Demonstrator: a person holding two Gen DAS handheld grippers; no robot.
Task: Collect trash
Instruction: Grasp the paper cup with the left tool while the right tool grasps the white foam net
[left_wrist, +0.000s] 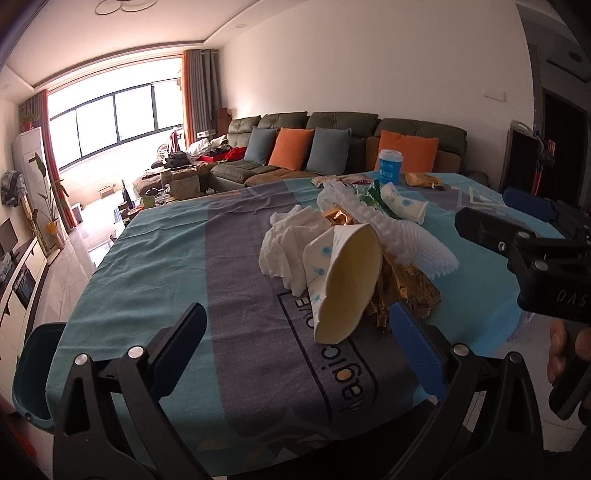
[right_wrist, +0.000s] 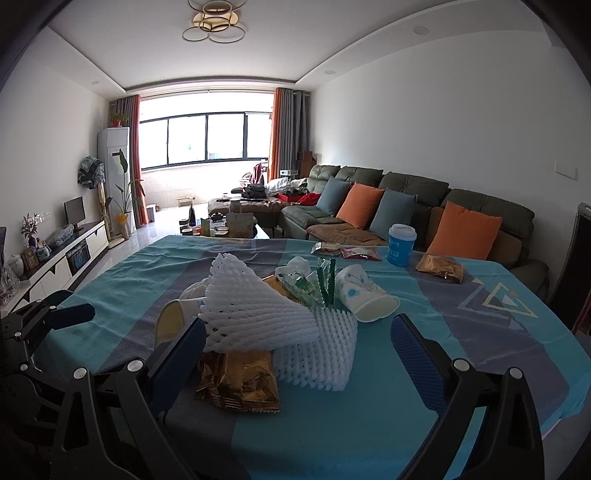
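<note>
Left gripper (left_wrist: 295, 345) spread wide, nothing between the blue pads. I read it hovering low over the near edge of the desk (left_wrist: 155, 258), which wears a teal and grey-purple cloth. The tipped white paper cup with blue dots (left_wrist: 345, 280) lies on its side just ahead, mouth toward me, at 1 o'clock from the gripper's midpoint and close to the right pad without touching that I can confirm. Crumpled white tissue (left_wrist: 282, 245) sits behind the cup at 11 o'clock of it. Crinkled gold foil wrapper (left_wrist: 406, 291) pokes out at the cup's 3 o'clock, just beyond the right pad.

Right gripper (right_wrist: 297, 352) also wide open, holding nothing. In its view the same gold foil wrapper (right_wrist: 238, 380) lies between the fingers, nearer the left pad. White foam fruit netting (right_wrist: 258, 310) is draped over the wrapper's far end, at 12 o'clock. A second white paper cup with blue dots (right_wrist: 365, 295) lies on its side at 1 o'clock, beyond the right pad. Green-edged clear plastic wrapper (right_wrist: 314, 284) sits just left of that cup.

Farther back, at 1 o'clock: an upright blue cup with white lid (right_wrist: 400, 243), well apart from both grippers.

A dark teal bin (left_wrist: 35, 369) shows at 9 o'clock in the left view, below the desk edge.
</note>
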